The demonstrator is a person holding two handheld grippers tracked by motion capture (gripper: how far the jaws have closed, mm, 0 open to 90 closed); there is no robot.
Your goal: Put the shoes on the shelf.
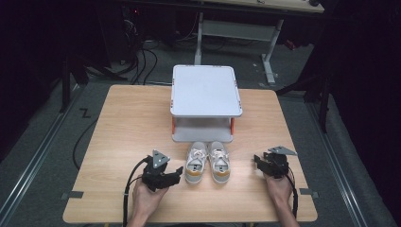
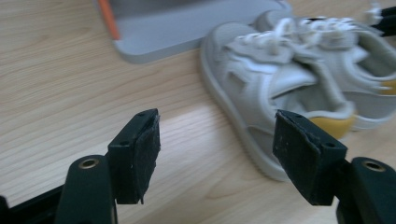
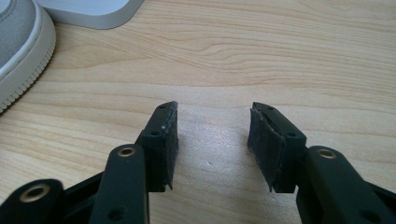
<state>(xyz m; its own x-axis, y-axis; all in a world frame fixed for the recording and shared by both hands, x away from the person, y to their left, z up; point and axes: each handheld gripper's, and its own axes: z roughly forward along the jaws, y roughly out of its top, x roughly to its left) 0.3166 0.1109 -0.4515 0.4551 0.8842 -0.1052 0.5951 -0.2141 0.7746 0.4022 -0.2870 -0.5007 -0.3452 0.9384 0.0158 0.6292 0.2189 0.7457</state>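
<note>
A pair of small grey-white sneakers with yellow heels stands side by side near the front of the wooden table, the left shoe [image 1: 196,163] and the right shoe [image 1: 219,162]. My left gripper [image 1: 179,171] hovers just left of the left shoe's heel, jaws open and empty. In the left gripper view the left gripper [image 2: 217,135] frames bare wood, with the left shoe [image 2: 261,93] just beyond its right jaw. My right gripper [image 1: 257,161] sits to the right of the pair, apart from it. In the right gripper view the right gripper [image 3: 212,126] is open over bare wood, with a shoe sole [image 3: 21,42] at the far left.
A grey two-tier shelf [image 1: 205,87] with orange posts stands behind the shoes, its lower tray [image 2: 187,28] close to their toes and its corner [image 3: 93,11] at the top of the right gripper view. The table [image 1: 127,123] has room on both sides. Cables lie on the floor beyond.
</note>
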